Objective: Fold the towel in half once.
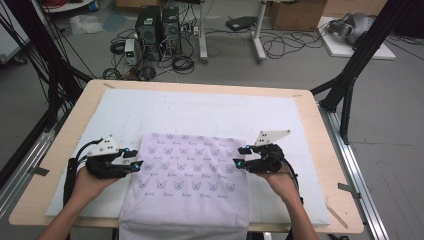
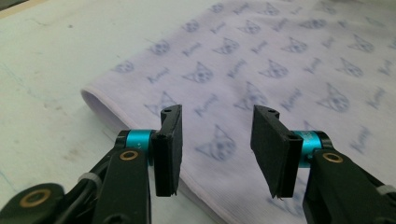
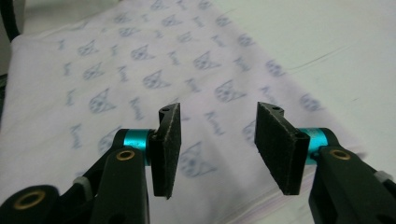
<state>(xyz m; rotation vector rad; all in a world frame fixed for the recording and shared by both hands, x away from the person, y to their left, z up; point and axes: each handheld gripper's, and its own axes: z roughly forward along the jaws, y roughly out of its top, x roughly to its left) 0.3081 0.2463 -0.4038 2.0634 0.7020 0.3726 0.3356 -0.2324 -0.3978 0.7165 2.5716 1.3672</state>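
The folded cat-print cloth (image 1: 186, 182) lies flat on the white-padded counter (image 1: 210, 107) — light, limp, layered. Left tool (image 1: 136, 159) and right tool (image 1: 240, 156) gape empty at its side edges; pinch every layer there.

Pale lilac cloth (image 1: 186, 185) with blue cat-face print (faint lettering too), white mat (image 1: 210, 112)

A folded cloth (image 1: 186, 180) lies on a mat (image 1: 210, 112) that covers the table (image 1: 90, 92), at the near edge and hanging over it. The left tool (image 1: 135, 158) sits at the cloth's left edge, the right tool (image 1: 241, 156) at its right edge. Computers (image 1: 159, 25) stand on the floor behind the table.
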